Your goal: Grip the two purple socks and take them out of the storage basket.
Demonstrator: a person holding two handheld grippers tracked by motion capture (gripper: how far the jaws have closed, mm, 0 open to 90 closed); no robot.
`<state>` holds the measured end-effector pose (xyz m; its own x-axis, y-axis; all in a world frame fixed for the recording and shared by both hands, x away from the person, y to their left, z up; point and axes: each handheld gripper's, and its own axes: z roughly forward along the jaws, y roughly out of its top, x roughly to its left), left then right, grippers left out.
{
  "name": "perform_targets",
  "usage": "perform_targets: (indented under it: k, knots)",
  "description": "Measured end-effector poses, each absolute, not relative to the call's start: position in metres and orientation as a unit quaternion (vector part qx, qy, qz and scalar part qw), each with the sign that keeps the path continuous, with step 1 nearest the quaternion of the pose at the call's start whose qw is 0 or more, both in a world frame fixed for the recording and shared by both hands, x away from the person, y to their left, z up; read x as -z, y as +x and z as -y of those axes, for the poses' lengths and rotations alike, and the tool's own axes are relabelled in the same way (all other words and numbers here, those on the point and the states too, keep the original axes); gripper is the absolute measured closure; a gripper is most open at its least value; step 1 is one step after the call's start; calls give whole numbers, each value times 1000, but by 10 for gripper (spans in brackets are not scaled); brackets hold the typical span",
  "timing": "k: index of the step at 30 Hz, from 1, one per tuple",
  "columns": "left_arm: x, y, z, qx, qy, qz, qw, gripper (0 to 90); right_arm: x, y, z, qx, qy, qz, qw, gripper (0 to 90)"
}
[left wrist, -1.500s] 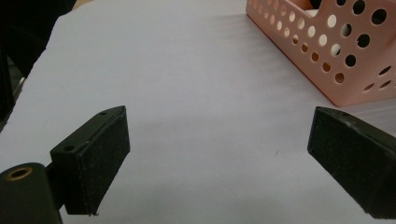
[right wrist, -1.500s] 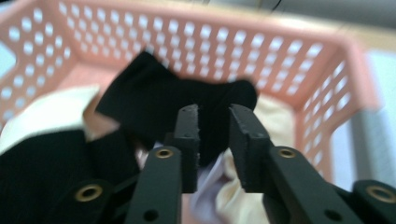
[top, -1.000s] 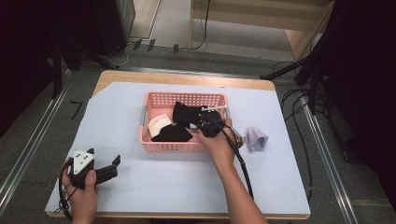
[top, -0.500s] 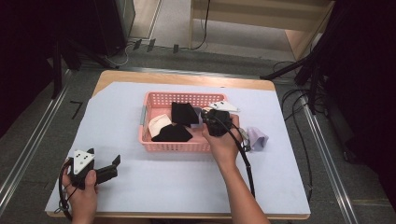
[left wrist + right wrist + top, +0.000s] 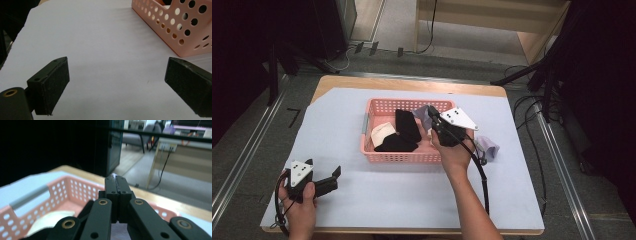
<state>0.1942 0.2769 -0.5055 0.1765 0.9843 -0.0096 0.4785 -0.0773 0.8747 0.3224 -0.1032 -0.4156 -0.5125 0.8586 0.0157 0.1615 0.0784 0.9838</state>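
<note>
Pressed together on a lavender cloth (image 5: 424,115), my right gripper (image 5: 433,113) hangs over the pink basket (image 5: 398,157). Left gripper (image 5: 332,176) rests spread on the desk (image 5: 412,195).

Table: I see a wooden table (image 5: 362,81) under a pale lavender sheet (image 5: 412,190).
On it: pink perforated plastic basket (image 5: 399,155), small lavender cloth (image 5: 490,147).

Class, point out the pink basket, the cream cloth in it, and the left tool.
pink basket (image 5: 398,157), high view, on its near wall.
cream cloth (image 5: 381,133), high view, on its middle.
left tool (image 5: 332,179), high view, between its open jaws.
</note>
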Motion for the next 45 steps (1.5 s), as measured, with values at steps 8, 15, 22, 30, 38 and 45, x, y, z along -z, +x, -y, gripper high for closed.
perform_targets:
  k: [8, 15, 22, 30, 38, 45]
  knots:
    - [506, 194, -277, -324, 659, -554, 392, 66, 404, 317, 111, -585, 372, -637, 337, 900]
    - [506, 194, -277, -324, 658, -555, 392, 66, 395, 316, 126, -599, 376, -614, 351, 900]
    - [505, 194, -276, -324, 659, -555, 390, 66, 384, 313, 142, -602, 382, -594, 372, 900]
    - [505, 194, -276, -325, 660, -554, 391, 66, 375, 311, 169, -598, 396, -574, 395, 900]
    - [505, 194, -276, -326, 662, -553, 388, 66, 378, 309, 196, -585, 416, -562, 410, 900]
    - [506, 193, -275, -330, 660, -552, 388, 66, 384, 307, 216, -575, 434, -552, 419, 900]
